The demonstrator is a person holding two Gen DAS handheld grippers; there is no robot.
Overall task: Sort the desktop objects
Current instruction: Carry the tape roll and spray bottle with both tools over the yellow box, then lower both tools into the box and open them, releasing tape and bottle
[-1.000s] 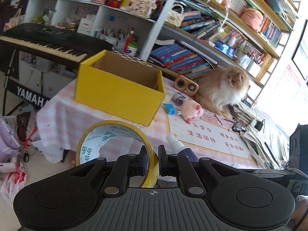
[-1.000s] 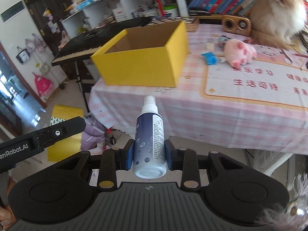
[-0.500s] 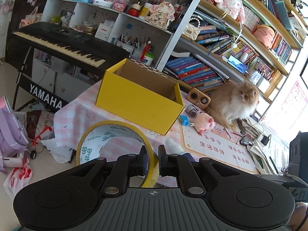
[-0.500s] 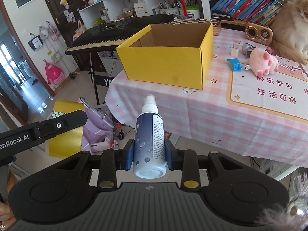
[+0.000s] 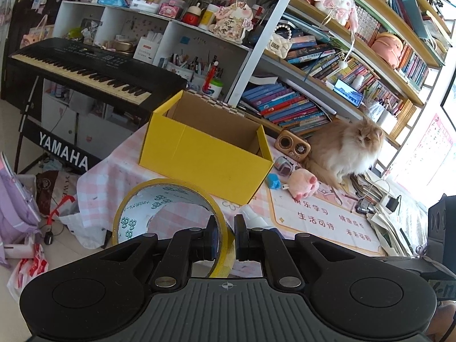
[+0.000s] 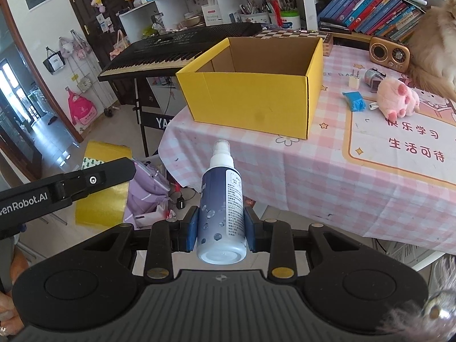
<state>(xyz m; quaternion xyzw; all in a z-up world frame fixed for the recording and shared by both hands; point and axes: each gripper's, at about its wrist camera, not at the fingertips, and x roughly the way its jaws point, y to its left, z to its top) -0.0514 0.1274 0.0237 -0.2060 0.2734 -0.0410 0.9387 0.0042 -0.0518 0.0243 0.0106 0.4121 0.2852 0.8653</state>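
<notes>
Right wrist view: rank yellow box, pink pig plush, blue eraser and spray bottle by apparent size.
1. yellow box
2. spray bottle, though it is nearest the camera, so its rank is unsure
3. pink pig plush
4. blue eraser

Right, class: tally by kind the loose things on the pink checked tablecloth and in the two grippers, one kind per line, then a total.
Yellow cardboard box: 1
Tape roll, in the left gripper: 1
Spray bottle, in the right gripper: 1
Pink plush pig: 1
Blue packet: 1
Wooden radio: 1
Cat: 1
Total: 7
</notes>
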